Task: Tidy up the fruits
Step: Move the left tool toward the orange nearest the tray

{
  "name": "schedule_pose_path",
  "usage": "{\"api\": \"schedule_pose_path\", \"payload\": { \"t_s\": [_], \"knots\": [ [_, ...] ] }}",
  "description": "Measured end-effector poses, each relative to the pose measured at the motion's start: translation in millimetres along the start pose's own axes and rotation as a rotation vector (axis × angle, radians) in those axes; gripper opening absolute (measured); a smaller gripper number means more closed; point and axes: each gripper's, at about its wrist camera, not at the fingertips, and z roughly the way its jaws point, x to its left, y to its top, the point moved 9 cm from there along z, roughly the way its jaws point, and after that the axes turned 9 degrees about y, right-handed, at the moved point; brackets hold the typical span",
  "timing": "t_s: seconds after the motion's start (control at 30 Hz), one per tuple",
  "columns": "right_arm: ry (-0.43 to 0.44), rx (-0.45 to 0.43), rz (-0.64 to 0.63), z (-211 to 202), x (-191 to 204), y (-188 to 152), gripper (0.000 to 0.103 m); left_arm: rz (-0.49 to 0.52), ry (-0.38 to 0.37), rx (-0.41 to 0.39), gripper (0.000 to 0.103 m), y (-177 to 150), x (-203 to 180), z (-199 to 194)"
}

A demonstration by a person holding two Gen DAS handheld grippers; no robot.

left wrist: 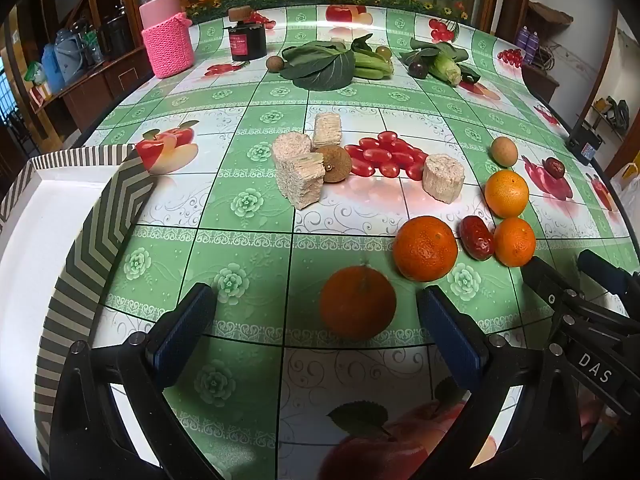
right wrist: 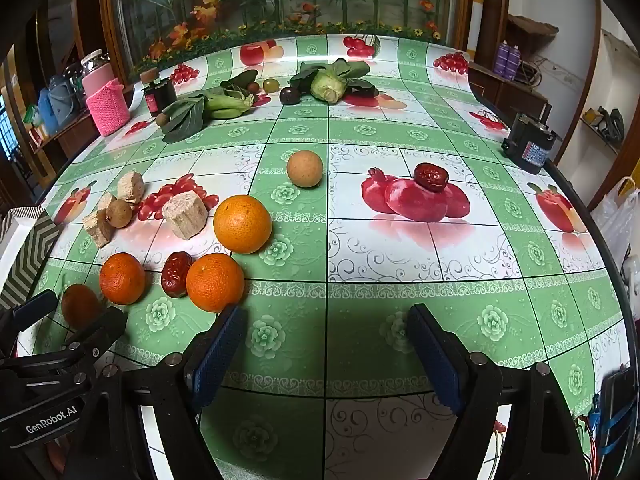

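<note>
While both grippers hang with jaws apart and empty, the left gripper frames the nearest orange on the surface; next likely: descend, clamp, carry to striped box.

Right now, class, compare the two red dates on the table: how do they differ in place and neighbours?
1. The near date lies between two oranges; the far date lies alone.
2. The near date rests on a green and white part of the cloth; the far date sits on a printed pomegranate picture.
3. The near date stands more on end; the far date lies flatter.
Both are dark red, wrinkled and untouched by either gripper.
</note>
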Motion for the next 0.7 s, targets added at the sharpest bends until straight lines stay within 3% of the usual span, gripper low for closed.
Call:
{"api": "schedule_pose_path", "payload": {
  "t_s": [0.33,0.37,0.4,0.47,0.7],
  "knots": [
    [0.004,0.001,-0.007,4.3,1.8,1.4,0.086,0.01,-0.008,0.007,0.103,-2.0,1.2,-2.0],
    [0.003,-0.001,-0.008,3.6,1.5,1.3,0.082,0.009,-0.017,0.004,0.102,-3.0,2.7,-4.5],
    [0.009,-0.005,-0.008,3.1,-0.5,1.0,0.069,0.004,-0.027,-0.004,0.102,-4.3,5.1,-11.2],
    [0.04,-0.012,0.002,-2.1,-0.3,1.1,0.06,-0.002,-0.028,-0.021,0.102,-2.5,9.8,-19.9],
    [0.127,-0.099,-0.002,-40.1,12.8,4.3,0.06,-0.02,-0.047,-0.137,0.102,7.6,34.8,-66.1]
  ]
}}
